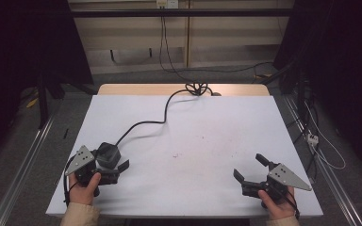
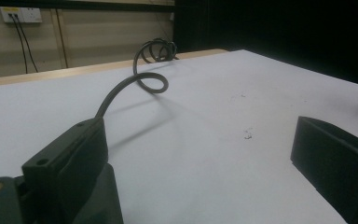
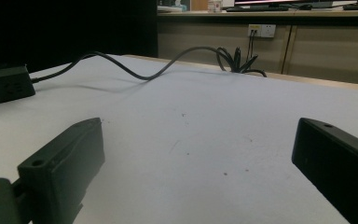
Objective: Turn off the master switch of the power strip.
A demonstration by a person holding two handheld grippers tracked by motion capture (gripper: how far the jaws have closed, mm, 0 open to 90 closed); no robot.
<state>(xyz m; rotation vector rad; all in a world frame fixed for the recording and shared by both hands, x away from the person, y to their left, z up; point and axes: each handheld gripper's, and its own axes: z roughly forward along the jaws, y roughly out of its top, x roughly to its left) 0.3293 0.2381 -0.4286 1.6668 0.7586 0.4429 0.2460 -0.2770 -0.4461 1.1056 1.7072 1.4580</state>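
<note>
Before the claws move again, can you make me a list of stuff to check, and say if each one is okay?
1. Left claw open: ok.
2. Right claw open: ok.
3. Both claws hold nothing: ok.
4. Black box on the white table, close beside the left claw: ok. Touching it or not: cannot tell.
5. Cable from the box loose across the table: ok.
6. Cable bunched at the far edge, snagged or not: cannot tell.

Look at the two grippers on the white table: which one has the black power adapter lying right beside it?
The left gripper: the black power adapter and its cable lie just beyond it. The right gripper has bare white table around its open jaws.
</note>
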